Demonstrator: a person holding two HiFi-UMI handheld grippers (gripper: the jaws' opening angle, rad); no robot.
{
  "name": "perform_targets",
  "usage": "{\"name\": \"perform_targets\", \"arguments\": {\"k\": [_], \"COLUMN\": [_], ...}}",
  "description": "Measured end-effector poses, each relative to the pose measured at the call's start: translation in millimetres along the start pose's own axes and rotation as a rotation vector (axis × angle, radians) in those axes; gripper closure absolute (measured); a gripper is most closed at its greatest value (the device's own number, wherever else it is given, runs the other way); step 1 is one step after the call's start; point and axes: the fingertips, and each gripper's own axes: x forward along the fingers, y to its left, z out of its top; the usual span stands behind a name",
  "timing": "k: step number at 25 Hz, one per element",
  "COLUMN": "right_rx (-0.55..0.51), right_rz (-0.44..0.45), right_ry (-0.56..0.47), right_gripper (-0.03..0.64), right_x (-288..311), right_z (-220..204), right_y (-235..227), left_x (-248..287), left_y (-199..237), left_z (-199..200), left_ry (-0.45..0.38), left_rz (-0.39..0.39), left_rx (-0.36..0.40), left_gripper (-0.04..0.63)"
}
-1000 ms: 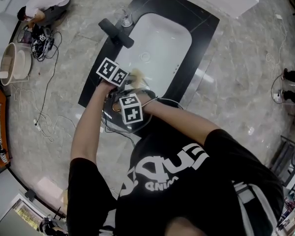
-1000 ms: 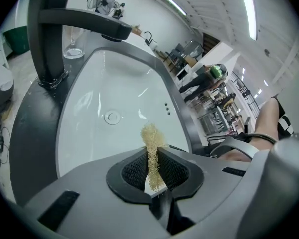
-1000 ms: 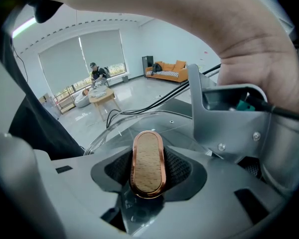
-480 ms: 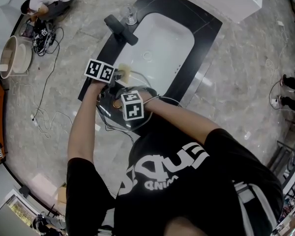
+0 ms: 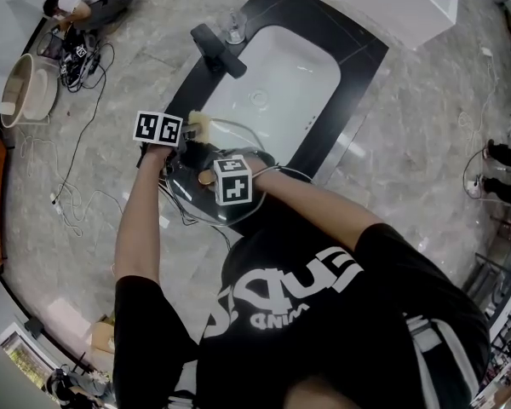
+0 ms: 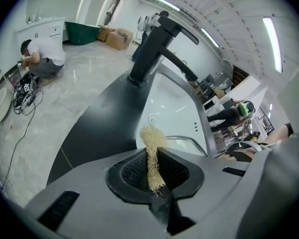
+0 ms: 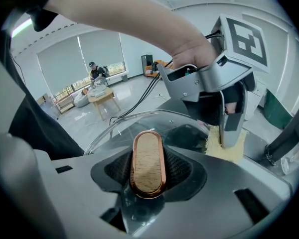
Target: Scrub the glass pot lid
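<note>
Left gripper [image 5: 190,131] first: its jaws are nearly together, pinched tight on a straw-coloured scrubber [image 5: 198,124], a thin fibrous strip squeezed between the black pads [image 6: 127,171] with a frayed tuft sticking out past the tips. In the right gripper view that scrubber [image 7: 224,152] sits down on the glass at the lid's far edge (contact looks real, though the gripper body hides part of it).

Across to the right gripper [image 5: 209,178]: jaws partly apart and clamped on the knob [image 7: 148,166], an oval wooden grip with a copper rim, pads snug on both flanks. The lid [image 5: 184,192] hangs tilted from that grip, over the near end of the black counter [image 5: 353,54], just short of the white sink [image 5: 277,83]; the tap [image 5: 217,48] stands at the sink's far left corner.

Against a second ago, the left gripper has slid leftward across the lid, from just above the right gripper's cube to well to its left, and has rolled so its marker cube now faces up flat. The right gripper and the lid have not budged.
</note>
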Motion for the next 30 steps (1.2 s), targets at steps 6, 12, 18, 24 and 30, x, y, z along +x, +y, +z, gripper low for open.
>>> {"name": "perform_targets", "arguments": {"k": [6, 12, 18, 24, 30], "right_rx": [0.004, 0.008, 0.01, 0.017, 0.019], "right_rz": [-0.003, 0.004, 0.002, -0.006, -0.012], "right_ry": [0.017, 0.027, 0.027, 0.024, 0.026], "right_gripper": [0.443, 0.443, 0.443, 0.443, 0.443], "right_x": [2.0, 1.7, 1.5, 2.3, 1.2], "right_z": [-4.7, -7.5, -9.4, -8.3, -7.5], "right_y": [0.7, 3.9, 3.9, 3.0, 2.7], "left_x": [-14.6, -28.8, -45.0, -58.4, -69.4], "left_y": [15.6, 28.1, 39.9, 50.5, 51.5], "left_z": [-13.9, -32.1, -53.8, -78.1, -100.4], "left_ry": [-0.051, -0.082, -0.092, -0.093, -0.087], "left_rz": [0.022, 0.047, 0.089, 0.133, 0.161], "left_rx": [-0.061, -0.105, -0.124, -0.141, -0.132], "left_gripper": [0.545, 0.545, 0.545, 0.545, 0.545]}}
